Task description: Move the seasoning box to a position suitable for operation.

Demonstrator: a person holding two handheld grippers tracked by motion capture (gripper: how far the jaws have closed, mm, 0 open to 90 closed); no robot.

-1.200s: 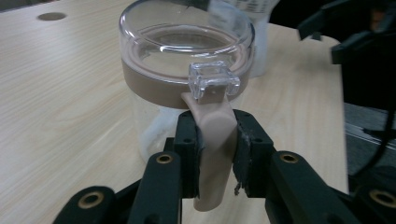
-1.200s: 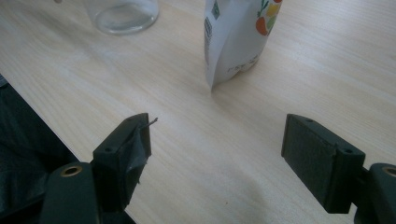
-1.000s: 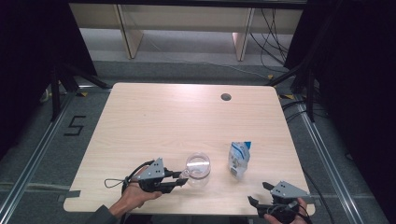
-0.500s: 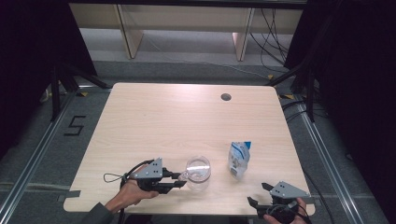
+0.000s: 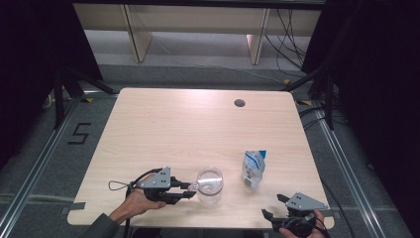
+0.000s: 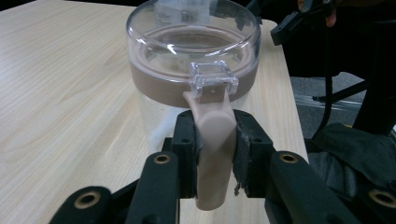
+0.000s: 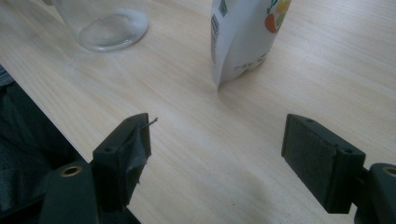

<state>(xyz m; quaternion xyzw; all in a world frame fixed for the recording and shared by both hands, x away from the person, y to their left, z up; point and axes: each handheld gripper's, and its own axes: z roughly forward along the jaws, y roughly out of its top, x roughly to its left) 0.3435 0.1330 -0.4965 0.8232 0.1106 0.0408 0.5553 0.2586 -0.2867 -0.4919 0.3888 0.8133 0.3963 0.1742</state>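
Little has shifted: left tool (image 6: 212, 154) stays clamped on the jar (image 5: 210, 185) lid's tab at lower centre, likely to unlatch it, while right tool (image 7: 215, 158) waits wide open, empty.

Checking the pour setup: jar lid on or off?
On. The clear lid sits on the jar; the left gripper clamps its beige latch.

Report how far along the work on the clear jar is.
Done: the left gripper is shut on the beige latch tab of the clear jar, at the lid's clasp. In hand: working that latch; the lid still sits on the jar. Left: probably opening the lid. The snack pouch stands untouched, and the right gripper waits open near the table edge.
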